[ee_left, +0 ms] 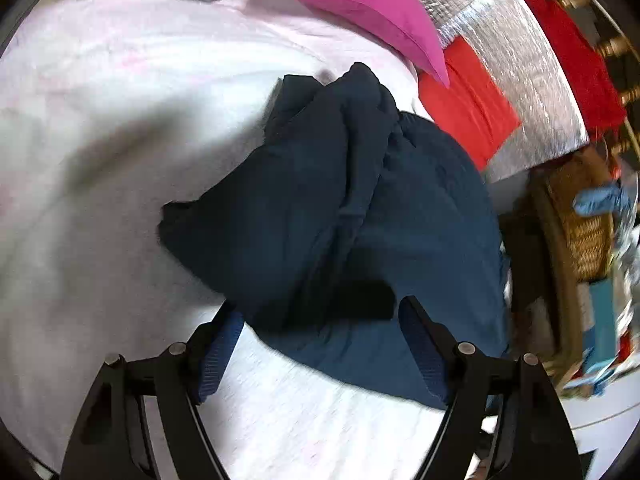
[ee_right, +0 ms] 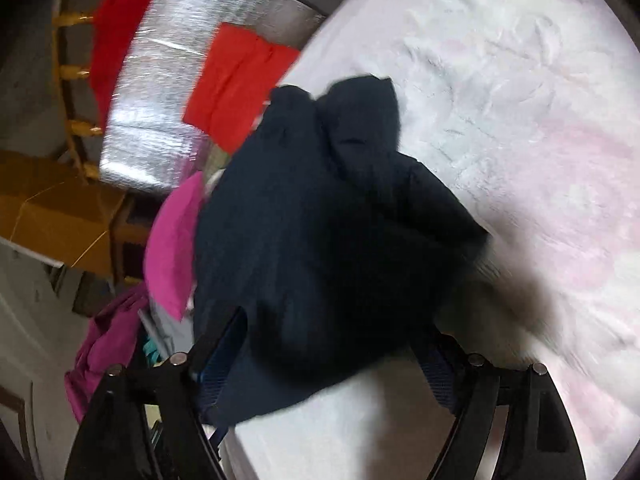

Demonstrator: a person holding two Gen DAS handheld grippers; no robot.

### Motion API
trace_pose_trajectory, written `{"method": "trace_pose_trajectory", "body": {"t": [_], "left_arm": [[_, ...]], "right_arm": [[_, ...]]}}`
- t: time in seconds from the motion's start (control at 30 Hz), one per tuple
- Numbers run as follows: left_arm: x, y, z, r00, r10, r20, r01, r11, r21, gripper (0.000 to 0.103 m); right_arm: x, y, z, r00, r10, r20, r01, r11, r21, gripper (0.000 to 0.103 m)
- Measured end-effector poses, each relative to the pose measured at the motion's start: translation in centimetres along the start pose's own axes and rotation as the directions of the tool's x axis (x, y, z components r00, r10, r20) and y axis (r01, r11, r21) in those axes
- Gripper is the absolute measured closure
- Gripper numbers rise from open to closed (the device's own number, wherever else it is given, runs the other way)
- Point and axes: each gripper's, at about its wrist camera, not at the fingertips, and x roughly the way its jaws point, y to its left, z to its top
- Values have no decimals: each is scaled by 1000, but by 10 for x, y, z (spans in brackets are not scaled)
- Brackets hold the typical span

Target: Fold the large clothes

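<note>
Both my left fingers (ee_left: 320, 320) and right fingers (ee_right: 340, 344) stand spread, gripping nothing, over a bunched navy garment (ee_left: 340, 208) on the pale fleece blanket (ee_left: 100, 160); soft, limp, best pinched at corners.

A pink pillow (ee_left: 372, 12) lies at the bed's (ee_left: 100, 140) far edge; beyond it, red cloth (ee_left: 468, 108) on silver sheet (ee_left: 520, 92), beside a basket (ee_left: 584, 224).

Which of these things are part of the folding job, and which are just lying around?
Part of the job: navy garment, left gripper, right gripper, white blanket.

Lying about: pink cloth, red cloth, silver mat, wicker basket.
</note>
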Motion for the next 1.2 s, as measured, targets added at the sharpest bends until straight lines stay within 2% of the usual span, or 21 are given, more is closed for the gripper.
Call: {"method": "trace_pose_trajectory", "body": {"t": [0.03,0.07,0.13,0.17,0.2,0.27,0.33,0.4,0.47,0.5,0.53,0.57,0.6,0.67,0.7,0.77,0.83,0.93,1.0,1.07,1.2], "left_arm": [[2,0,3,1000,-13,8,13,1000,-1,25],[3,-1,4,1000,-22,13,22,1000,2,25],[4,-4,8,999,-9,39,8,1000,8,43],[3,-5,8,999,1,48,-2,1000,17,53],[5,-8,7,998,15,55,-17,999,34,55],[16,-14,3,996,82,44,-86,992,96,55],[25,-20,-5,990,135,37,-139,981,137,53],[25,-24,-7,987,156,44,-161,973,168,48],[19,-25,-12,978,203,48,-209,957,200,41],[12,-28,-16,971,227,78,-239,945,225,41],[4,-34,-19,959,256,119,-279,925,259,41],[-4,-41,-24,940,295,171,-335,894,297,39],[-16,-54,-35,903,352,246,-422,831,363,36],[-37,-73,-54,859,392,329,-506,742,440,31],[-45,-79,-59,849,394,353,-524,720,455,28],[-76,-100,-82,819,371,437,-565,655,502,25],[-104,-120,-98,794,336,507,-591,619,517,20],[-152,-138,-123,778,261,571,-589,619,520,16],[-180,-149,-139,757,230,611,-598,621,506,8],[-203,-158,-150,740,198,642,-601,623,501,8],[-235,-176,-169,715,173,677,-615,616,492,7]], "right_arm": [[0,3,2,1000,1,10,0,1000,-7,36],[0,9,4,1000,-24,19,24,999,-31,41],[-5,21,6,998,-36,55,40,996,-76,61],[-10,25,7,997,-25,74,32,995,-94,64],[-16,29,7,995,-17,99,29,992,-122,67],[-18,32,5,992,-30,119,48,987,-152,67],[-3,21,5,991,-97,92,109,984,-139,67],[0,18,1,990,-107,88,120,980,-156,65],[-9,18,-1,991,-109,76,119,983,-142,61],[-16,19,-3,992,-109,62,117,984,-132,55],[-25,22,-5,993,-109,50,115,983,-141,42],[-35,29,-9,992,-115,52,122,978,-170,35],[-44,31,-12,990,-124,61,134,971,-198,29],[-69,48,-27,985,-152,83,170,941,-291,29],[-77,54,-33,983,-159,92,181,928,-325,28],[-99,72,-46,977,-176,122,212,887,-411,28],[-122,89,-61,971,-181,154,234,841,-488,28],[-153,121,-93,955,-193,227,292,757,-585,25],[-169,135,-111,947,-192,258,315,711,-628,23],[-186,150,-130,939,-188,287,337,668,-664,20],[-216,165,-158,932,-177,317,356,623,-696,18]]}}
